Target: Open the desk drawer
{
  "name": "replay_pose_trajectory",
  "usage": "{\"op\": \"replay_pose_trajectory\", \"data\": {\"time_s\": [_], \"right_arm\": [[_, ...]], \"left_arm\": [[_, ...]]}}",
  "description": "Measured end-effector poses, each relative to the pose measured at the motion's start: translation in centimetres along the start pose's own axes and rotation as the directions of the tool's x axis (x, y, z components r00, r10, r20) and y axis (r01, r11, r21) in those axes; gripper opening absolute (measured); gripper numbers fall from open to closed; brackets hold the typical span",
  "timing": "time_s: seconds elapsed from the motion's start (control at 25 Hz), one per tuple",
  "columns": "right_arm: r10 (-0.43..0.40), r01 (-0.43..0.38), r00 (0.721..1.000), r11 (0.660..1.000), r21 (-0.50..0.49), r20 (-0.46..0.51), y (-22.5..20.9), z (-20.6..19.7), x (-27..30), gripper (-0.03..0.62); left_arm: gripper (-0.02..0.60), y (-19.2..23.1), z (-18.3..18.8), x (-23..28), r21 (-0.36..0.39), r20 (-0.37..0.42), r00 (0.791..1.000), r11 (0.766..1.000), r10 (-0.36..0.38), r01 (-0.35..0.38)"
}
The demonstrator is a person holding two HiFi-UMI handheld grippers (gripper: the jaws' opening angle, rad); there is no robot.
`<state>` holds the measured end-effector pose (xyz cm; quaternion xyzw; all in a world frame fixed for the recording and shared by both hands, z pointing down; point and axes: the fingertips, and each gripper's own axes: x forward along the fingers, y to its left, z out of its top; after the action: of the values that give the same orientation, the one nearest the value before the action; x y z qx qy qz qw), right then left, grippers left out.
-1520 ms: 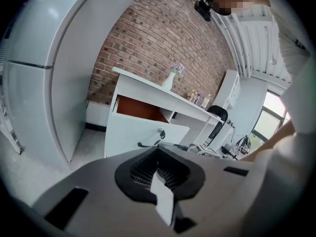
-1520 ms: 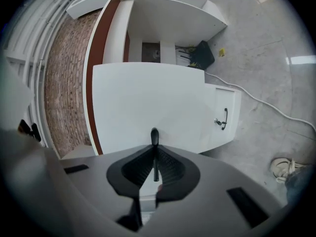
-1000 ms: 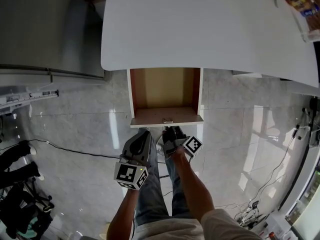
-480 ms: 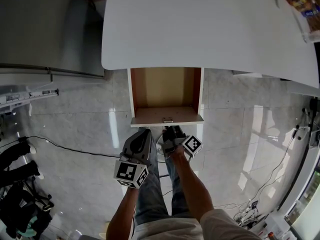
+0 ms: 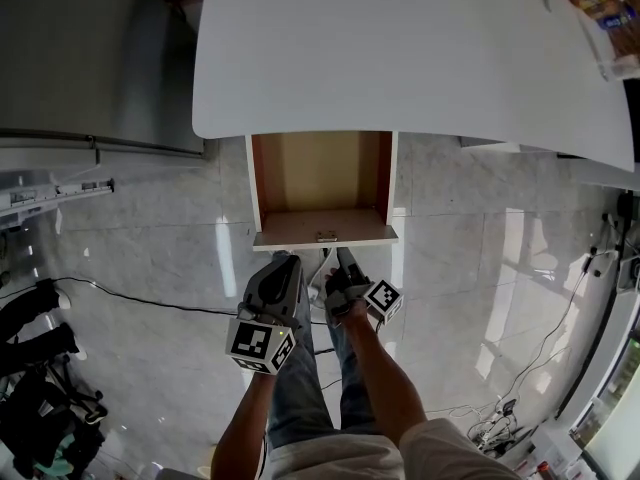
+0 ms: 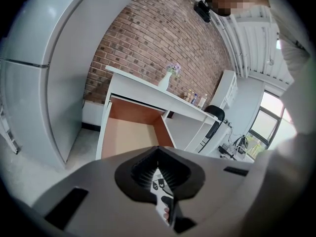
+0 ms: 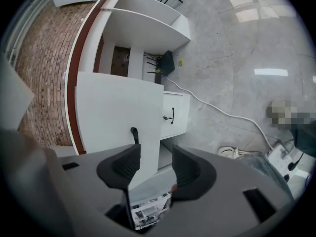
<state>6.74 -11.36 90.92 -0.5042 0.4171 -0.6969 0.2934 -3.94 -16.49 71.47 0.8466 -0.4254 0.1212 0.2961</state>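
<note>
Grey right tool (image 7: pixel 155 158): empty jaws opening

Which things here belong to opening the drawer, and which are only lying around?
For the job: drawer, already open; its handle; right gripper, jaws opening, nothing between them.
Lying about: floor cable; vase; office chair.

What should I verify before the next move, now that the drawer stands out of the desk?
1. Drawer pulled out from under the desk top: ok.
2. Right gripper off the handle: ok; jaws opening, nothing between them.
3. Left gripper clear of the drawer: ok; shut, empty.
4. Drawer at full travel: cannot tell.
</note>
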Motion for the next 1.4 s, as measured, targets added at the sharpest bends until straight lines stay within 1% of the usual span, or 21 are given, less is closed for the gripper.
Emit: {"op": "replay_pose_trajectory", "data": {"time_s": [0.16, 0.2, 0.28, 0.32, 0.4, 0.52, 0.64, 0.68, 0.76, 0.84, 0.88, 0.92, 0.96, 1.0, 1.04, 1.08, 1.16, 1.2, 1.28, 1.36, 1.4], "right_arm": [[0.019, -0.019, 1.0, 1.0, 0.012, -0.003, 0.3, 0.1, -1.2, 0.204], [0.027, -0.027, 1.0, 1.0, 0.011, -0.003, 0.7, 0.1, -1.5, 0.186], [0.047, -0.047, 0.999, 0.999, 0.001, 0.002, 1.9, 0.3, -2.2, 0.109], [0.063, -0.063, 0.998, 0.998, -0.006, 0.004, 2.8, 0.4, -2.7, 0.059], [0.097, -0.097, 0.995, 0.995, -0.01, 0.005, 4.5, 0.8, -3.8, 0.018], [0.133, -0.133, 0.991, 0.991, -0.02, 0.013, 6.6, 2.0, -5.3, 0.017], [0.145, -0.144, 0.989, 0.989, -0.036, 0.012, 8.8, 2.6, -7.5, 0.017], [0.153, -0.152, 0.988, 0.987, -0.052, 0.006, 9.8, 2.9, -8.1, 0.017], [0.17, -0.17, 0.985, 0.977, -0.125, -0.012, 12.3, 3.8, -8.8, 0.017], [0.142, -0.146, 0.989, 0.96, -0.239, -0.037, 14.4, 4.4, -9.9, 0.017], [0.119, -0.131, 0.991, 0.94, -0.315, -0.055, 15.6, 4.5, -10.4, 0.017], [0.094, -0.117, 0.993, 0.906, -0.407, -0.076, 16.9, 4.4, -10.7, 0.017], [0.066, -0.106, 0.993, 0.851, -0.514, -0.096, 18.3, 4.2, -11.0, 0.017], [0.037, -0.099, 0.993, 0.777, -0.622, -0.112, 19.7, 3.9, -11.3, 0.017], [0.013, -0.098, 0.992, 0.688, -0.719, -0.122, 21.1, 3.5, -11.6, 0.017], [-0.005, -0.097, 0.992, 0.591, -0.801, -0.123, 22.4, 3.1, -12.0, 0.017], [-0.022, -0.082, 0.995, 0.388, -0.918, -0.098, 25.0, 2.5, -12.9, 0.017], [-0.019, -0.073, 0.996, 0.295, -0.953, -0.082, 26.3, 2.2, -13.4, 0.017], [0.004, -0.059, 0.998, 0.116, -0.992, -0.059, 29.2, 1.2, -14.7, 0.017], [0.037, -0.054, 0.998, -0.068, -0.996, -0.057, 32.1, -0.1, -16.4, 0.017], [0.054, -0.054, 0.997, -0.149, -0.987, -0.063, 33.5, -0.6, -17.4, 0.017]], "left_arm": [[0.012, -1.1, 0.1, 0.3, 0.014, -0.003, 1.0, 1.0, -0.012, 0.012], [0.012, -1.4, 0.2, 0.4, 0.019, -0.003, 1.0, 1.0, -0.016, 0.016], [0.012, -2.2, 0.6, 0.5, 0.03, 0.004, 1.0, 0.999, -0.022, 0.022], [0.012, -2.7, 1.0, 0.5, 0.035, 0.008, 1.0, 0.999, -0.025, 0.025], [0.012, -4.1, 1.7, 0.4, 0.05, 0.018, 0.999, 0.998, -0.035, 0.034], [0.012, -6.1, 3.2, 0.2, 0.082, 0.035, 0.998, 0.996, -0.048, 0.045], [0.012, -7.4, 3.9, -0.9, 0.091, 0.033, 0.999, 0.995, -0.032, 0.029], [0.012, -7.7, 4.1, -1.2, 0.092, 0.03, 0.999, 0.995, -0.027, 0.024], [0.012, -8.4, 5.0, -1.3, 0.104, 0.034, 0.999, 0.994, -0.027, 0.024], [0.012, -9.5, 6.3, -1.8, 0.122, 0.038, 0.999, 0.992, -0.032, 0.027], [0.012, -9.9, 7.1, -2.1, 0.13, 0.04, 0.999, 0.991, -0.033, 0.027], [0.012, -10.2, 8.0, -2.3, 0.138, 0.045, 0.998, 0.99, -0.034, 0.027], [0.012, -10.4, 8.9, -2.5, 0.145, 0.051, 0.998, 0.989, -0.035, 0.027], [0.012, -10.6, 9.7, -2.8, 0.153, 0.057, 0.998, 0.988, -0.035, 0.026], [0.012, -10.9, 10.4, -3.1, 0.163, 0.062, 0.997, 0.986, -0.034, 0.024], [0.012, -11.2, 11.1, -3.4, 0.174, 0.069, 0.997, 0.985, -0.034, 0.021], [0.012, -11.9, 12.6, -4.0, 0.191, 0.087, 0.996, 0.982, -0.034, 0.017], [0.012, -12.2, 13.3, -4.3, 0.196, 0.096, 0.995, 0.98, -0.035, 0.016], [0.012, -13.1, 14.8, -5.3, 0.208, 0.112, 0.993, 0.978, -0.038, 0.014], [0.012, -14.2, 16.3, -6.3, 0.223, 0.131, 0.991, 0.975, -0.041, 0.011], [0.012, -14.9, 17.0, -6.8, 0.232, 0.141, 0.989, 0.973, -0.044, 0.01]]}}
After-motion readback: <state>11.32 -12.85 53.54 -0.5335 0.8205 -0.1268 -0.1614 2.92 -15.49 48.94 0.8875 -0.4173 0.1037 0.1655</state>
